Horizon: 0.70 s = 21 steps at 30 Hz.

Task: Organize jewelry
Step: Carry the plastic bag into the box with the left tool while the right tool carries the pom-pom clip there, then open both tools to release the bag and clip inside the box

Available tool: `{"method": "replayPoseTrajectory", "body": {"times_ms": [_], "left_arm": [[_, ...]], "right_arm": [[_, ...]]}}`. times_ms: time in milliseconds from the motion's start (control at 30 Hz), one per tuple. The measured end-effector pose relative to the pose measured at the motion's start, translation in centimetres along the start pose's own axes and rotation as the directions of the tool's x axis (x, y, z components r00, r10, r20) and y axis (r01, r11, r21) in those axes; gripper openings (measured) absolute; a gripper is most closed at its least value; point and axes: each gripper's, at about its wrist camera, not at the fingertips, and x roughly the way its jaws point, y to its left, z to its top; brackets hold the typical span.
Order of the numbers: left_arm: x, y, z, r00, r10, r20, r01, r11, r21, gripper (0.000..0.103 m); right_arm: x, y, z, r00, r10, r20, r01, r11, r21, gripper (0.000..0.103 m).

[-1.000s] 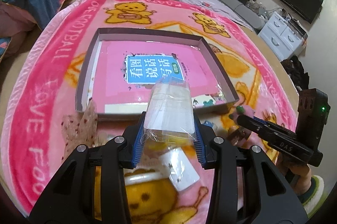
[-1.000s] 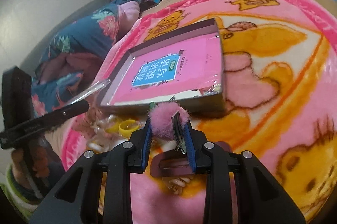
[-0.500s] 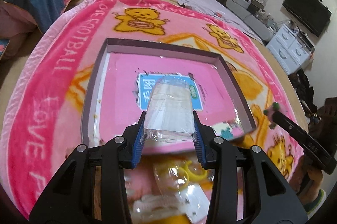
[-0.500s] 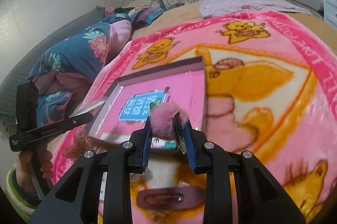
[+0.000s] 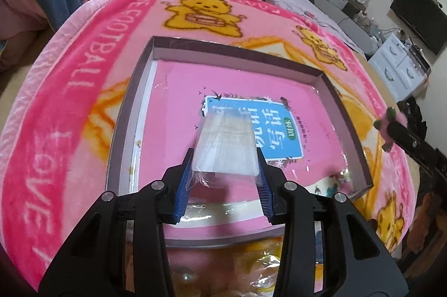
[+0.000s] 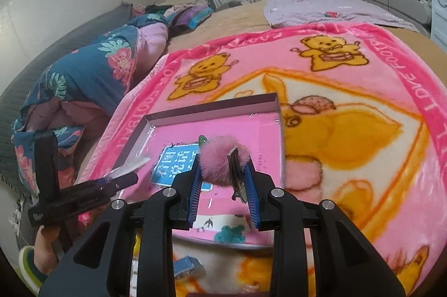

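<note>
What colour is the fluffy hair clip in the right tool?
Pink, with a green tip; the hair clip shows best in the right wrist view.

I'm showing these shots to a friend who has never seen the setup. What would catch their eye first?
Probably the fluffy pink pom-pom hair clip pinched in the right gripper, above the shallow box. Next, the clear plastic packet clamped in the left gripper over the pink book inside that box, on the loud teddy-bear blanket.

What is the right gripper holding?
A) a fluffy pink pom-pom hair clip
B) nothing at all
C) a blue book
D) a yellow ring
A. In the right wrist view, the right gripper is shut on the fluffy pink pom-pom hair clip, which sits between its blue pads with the metal clip part showing beside the fluff.
</note>
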Motion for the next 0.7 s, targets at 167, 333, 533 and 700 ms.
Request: {"method": "replayPoseTrajectory", "body": {"times_ms": [167,333,533,700], "left_arm": [[-0.3,-0.1,-0.1,1.000,0.005,-0.005,-0.005,1.000,0.007,0.033],[-1.5,0.6,0.3,1.000,0.005,0.021,-0.004,1.000,-0.013,0.046],[-3.2,1.6,1.0,0.998,0.016,0.056,-0.015,0.999,-0.033,0.054],[-5.5,2.4,1.5,0.993,0.042,0.108,-0.037,0.998,-0.047,0.068]], "right_arm": [[1.5,0.1,-1.3,0.999,-0.038,-0.035,0.037,0.998,-0.042,0.028],[2.7,-0.1,-2.1,0.995,-0.055,-0.078,0.052,0.998,-0.044,0.028],[3.0,0.0,-3.1,0.991,-0.091,-0.097,0.084,0.994,-0.070,0.034],[2.1,0.1,-3.1,0.993,-0.094,-0.077,0.088,0.994,-0.069,0.049]]}}
